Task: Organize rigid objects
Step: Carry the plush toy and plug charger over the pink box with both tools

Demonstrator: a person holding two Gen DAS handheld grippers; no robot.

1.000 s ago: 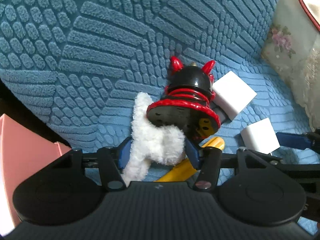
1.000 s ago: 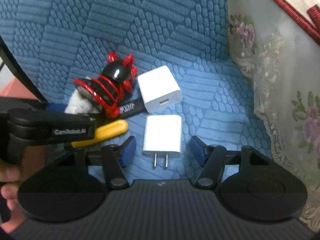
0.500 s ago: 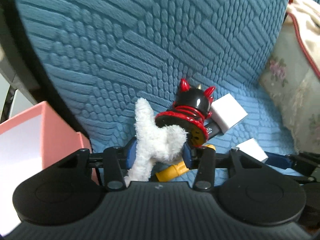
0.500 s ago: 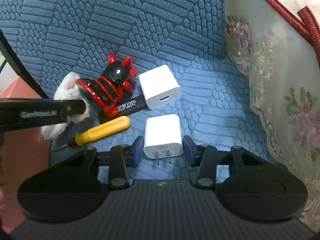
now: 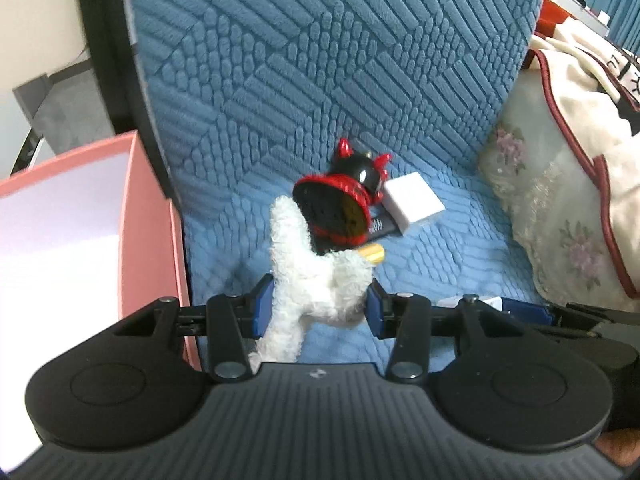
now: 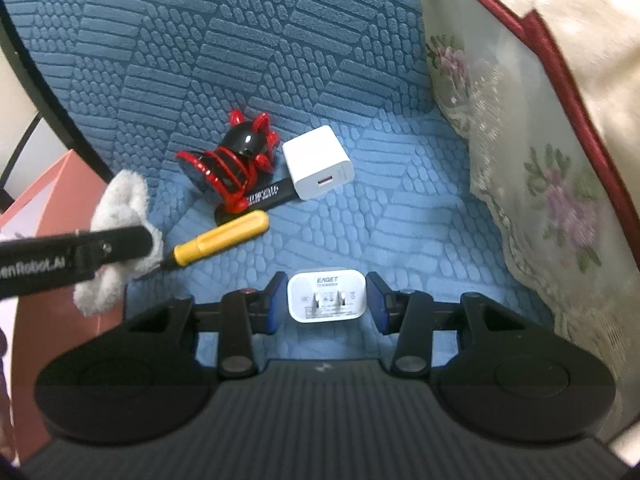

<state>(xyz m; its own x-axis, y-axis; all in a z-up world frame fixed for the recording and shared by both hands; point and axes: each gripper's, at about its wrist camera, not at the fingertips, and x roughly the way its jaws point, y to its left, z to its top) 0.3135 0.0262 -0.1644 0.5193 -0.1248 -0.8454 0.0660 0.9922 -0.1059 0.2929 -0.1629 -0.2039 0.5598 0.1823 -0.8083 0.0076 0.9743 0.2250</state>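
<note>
Two things are gripped: the left tool (image 5: pixel 318 310) is closed on a white plush toy (image 5: pixel 316 280), the right tool (image 6: pixel 326 300) on a white charger (image 6: pixel 326 295). Next, I judge, each goes to the pink box (image 5: pixel 152 220) left of the tools.

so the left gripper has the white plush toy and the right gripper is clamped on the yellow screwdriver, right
Not quite. The left gripper does hold the white plush toy, but the right gripper is clamped on a white charger plug, prongs facing the camera. The right wrist view shows the yellow screwdriver lying free on the blue cushion.
</note>
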